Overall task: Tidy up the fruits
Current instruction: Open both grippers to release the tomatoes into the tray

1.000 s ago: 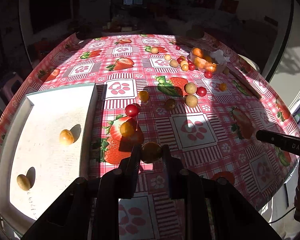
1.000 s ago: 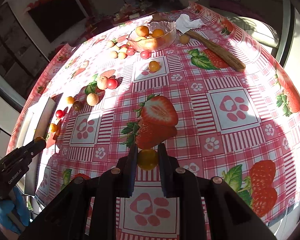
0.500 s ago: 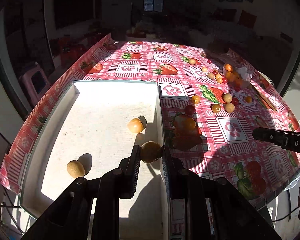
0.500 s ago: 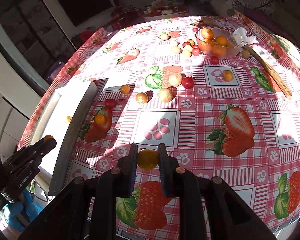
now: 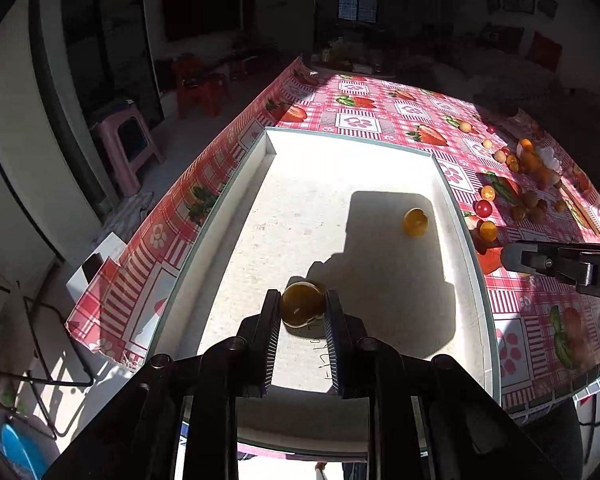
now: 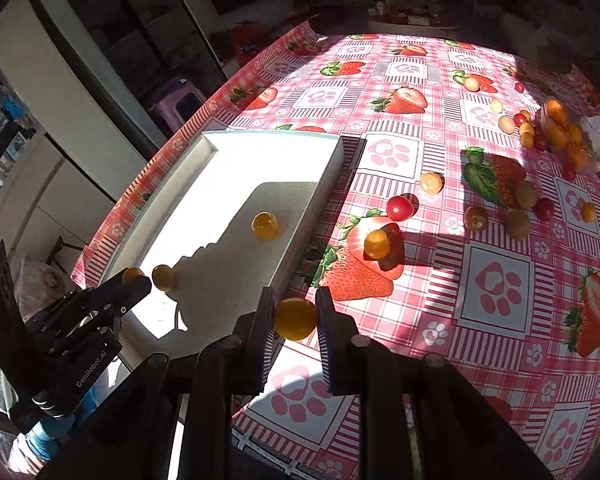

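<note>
Over the white tray (image 5: 466, 240), which carries one amber fruit (image 5: 415, 222) near its right wall, my left gripper (image 5: 303, 310) clamps a yellow-brown fruit (image 5: 302, 304), while my right gripper (image 6: 296, 318) pinches an orange fruit (image 6: 295, 318).

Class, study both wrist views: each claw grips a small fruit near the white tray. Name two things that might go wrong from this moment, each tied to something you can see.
1. The left claw holds its yellow fruit above the white tray. If released from there, the round fruit may bounce or roll and knock the loose fruit on the tray floor.
2. The right claw carries an orange fruit beside the tray's wall. Approaching low, it may clip that wall or nudge the tray.
</note>
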A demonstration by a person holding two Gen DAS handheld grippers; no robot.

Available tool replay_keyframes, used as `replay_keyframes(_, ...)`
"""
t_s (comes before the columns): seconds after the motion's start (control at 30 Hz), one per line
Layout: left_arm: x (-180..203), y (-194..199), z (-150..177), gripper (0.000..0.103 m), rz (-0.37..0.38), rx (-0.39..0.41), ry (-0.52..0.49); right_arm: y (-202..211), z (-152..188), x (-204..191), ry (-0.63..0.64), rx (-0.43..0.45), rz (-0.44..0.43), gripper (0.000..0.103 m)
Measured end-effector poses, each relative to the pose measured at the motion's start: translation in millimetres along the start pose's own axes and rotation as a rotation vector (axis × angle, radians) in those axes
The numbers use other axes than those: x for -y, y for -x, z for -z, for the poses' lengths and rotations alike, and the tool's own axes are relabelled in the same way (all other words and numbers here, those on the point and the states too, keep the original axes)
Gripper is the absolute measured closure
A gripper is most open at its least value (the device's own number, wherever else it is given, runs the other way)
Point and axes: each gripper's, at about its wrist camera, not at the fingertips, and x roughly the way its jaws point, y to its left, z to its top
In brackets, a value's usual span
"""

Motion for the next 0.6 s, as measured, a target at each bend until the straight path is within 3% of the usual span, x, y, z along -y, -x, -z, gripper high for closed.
replay_keyframes(0.27, -19.9, -16.8, 10.0, 0.08, -0.028, -0.068, 0.025, -42.3, -5.0, -39.4, 0.062, -0.085, -0.017, 0.081)
replay_keyframes(0.6, -17.8, -26.8, 10.5, 0.079, -0.043, -0.09, 0.005, -74.5, -7.2, -59.0, 0.119, -0.138, 0.031, 0.08)
